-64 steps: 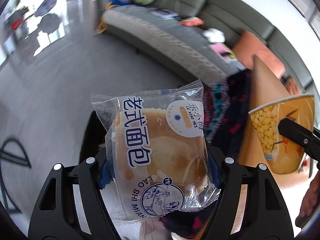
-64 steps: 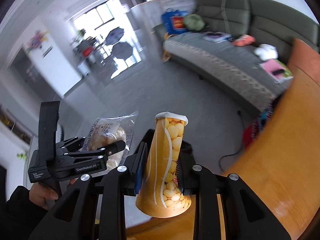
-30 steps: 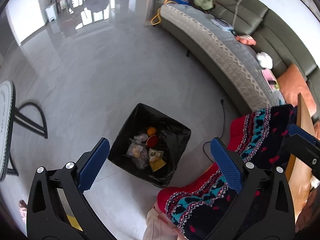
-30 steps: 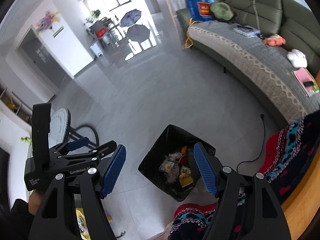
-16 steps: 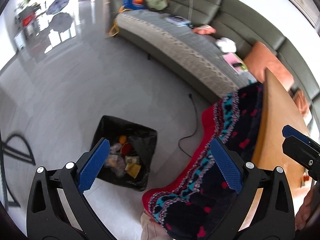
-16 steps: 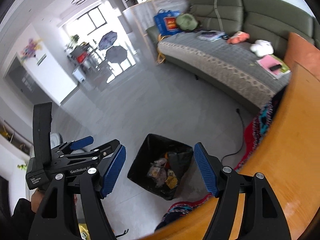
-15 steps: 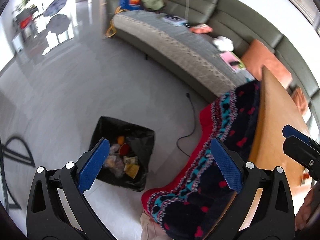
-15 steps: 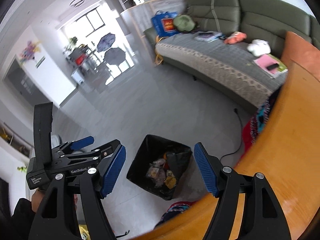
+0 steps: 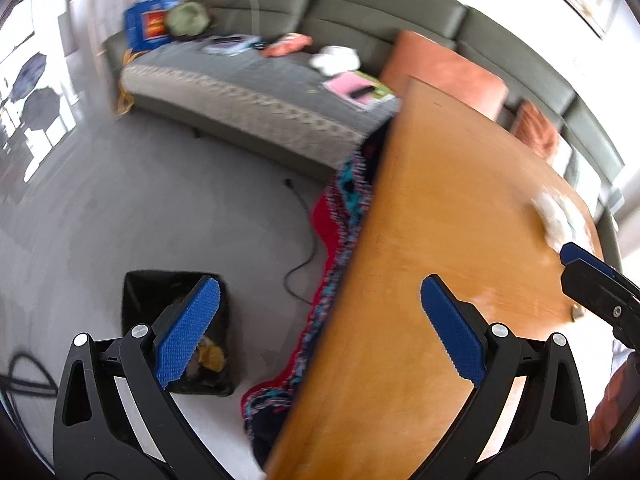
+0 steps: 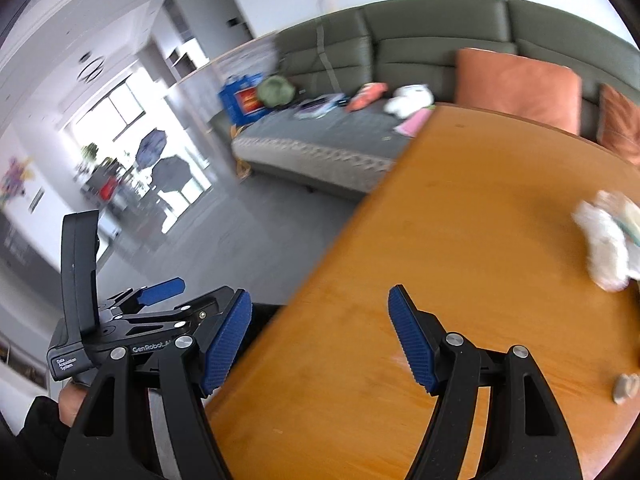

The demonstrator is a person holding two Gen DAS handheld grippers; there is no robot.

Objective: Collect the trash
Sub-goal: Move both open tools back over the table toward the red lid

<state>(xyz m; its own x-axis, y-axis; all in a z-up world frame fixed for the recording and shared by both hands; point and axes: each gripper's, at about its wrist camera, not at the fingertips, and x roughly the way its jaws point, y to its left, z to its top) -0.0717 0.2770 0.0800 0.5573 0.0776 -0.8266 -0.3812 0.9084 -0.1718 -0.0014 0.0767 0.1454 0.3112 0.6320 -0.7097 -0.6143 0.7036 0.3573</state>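
A: Surface and room?
B: Orange-brown wooden table (image 9: 440,240), glossy. Grey tiled floor (image 9: 160,208) to its left. Green sofa (image 9: 360,12) along the far wall, grey quilted cover, orange cushions (image 10: 516,80), blue bag (image 9: 146,28) at its far end.

A: Trash?
B: Crumpled white tissue or wrapper (image 10: 608,240) lay on the table, far right side. Small grey bit (image 10: 626,388) near the right edge too. Black-lined trash bin (image 9: 176,320) stood on the floor left of the table, with scraps inside.

A: Tools?
B: Left tool (image 9: 320,332) was released, jaws wide apart, nothing between them, hovering over the table edge. Right tool (image 10: 320,340) same, wide apart and empty, above the table.

A: Hard to read?
B: Both views were motion-blurred. The white trash was smeared, so I couldn't tell tissue from packaging. The left finger covered part of the bin. A patterned red and teal blanket (image 9: 340,216) hung beside the table, mostly hidden under it. The right tool was cut off at the edge of the left view.
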